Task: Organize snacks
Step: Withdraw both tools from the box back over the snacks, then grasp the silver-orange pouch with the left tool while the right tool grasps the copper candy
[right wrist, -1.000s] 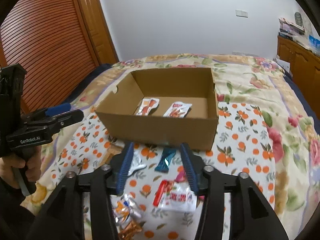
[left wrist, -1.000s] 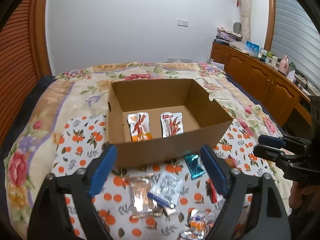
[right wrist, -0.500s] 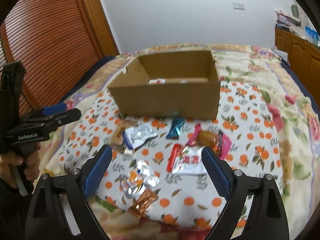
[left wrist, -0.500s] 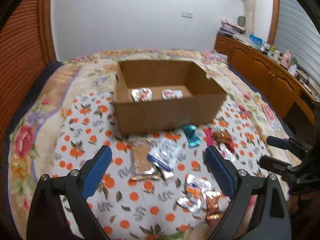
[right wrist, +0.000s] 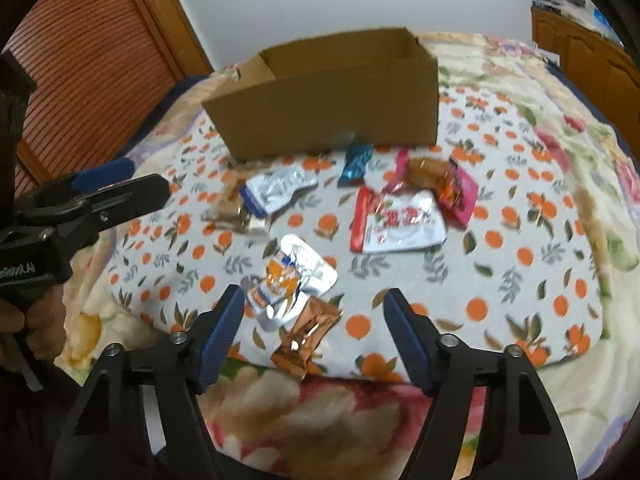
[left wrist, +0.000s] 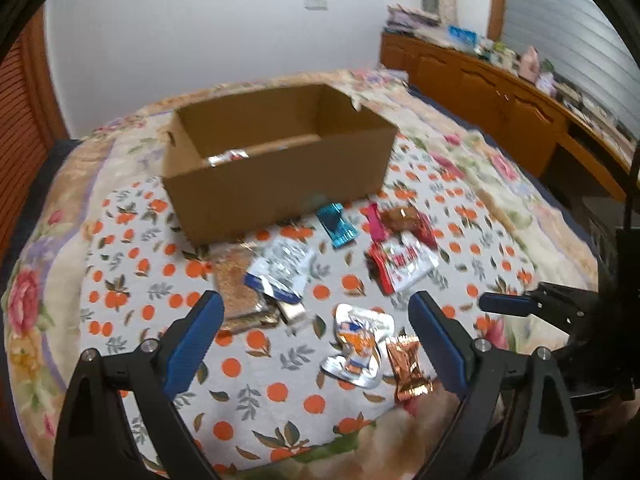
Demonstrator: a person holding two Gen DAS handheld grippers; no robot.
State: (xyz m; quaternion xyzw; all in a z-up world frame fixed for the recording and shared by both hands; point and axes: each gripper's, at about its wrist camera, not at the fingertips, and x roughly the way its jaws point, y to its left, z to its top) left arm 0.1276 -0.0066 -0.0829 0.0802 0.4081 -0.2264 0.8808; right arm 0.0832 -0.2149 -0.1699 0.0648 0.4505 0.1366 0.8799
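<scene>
Left gripper (left wrist: 316,322): my jaws spread wide, empty, above the snacks.
Right gripper (right wrist: 314,312): my jaws closing, pinching nothing; a copper foil wrapper (right wrist: 306,334) lies between them on the bed.
Silver-and-orange foil pouch (right wrist: 290,280): touching the copper wrapper.
Open brown cardboard box (left wrist: 280,168): on the orange-patterned bedspread (left wrist: 256,364), behind the loose snacks; one foil packet (left wrist: 228,157) shows inside.
Teal wrapper (left wrist: 336,226): just before the box.

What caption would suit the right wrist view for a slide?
Right gripper, jaws closing with nothing between them, above copper packet among loose snacks before cardboard box.
</scene>
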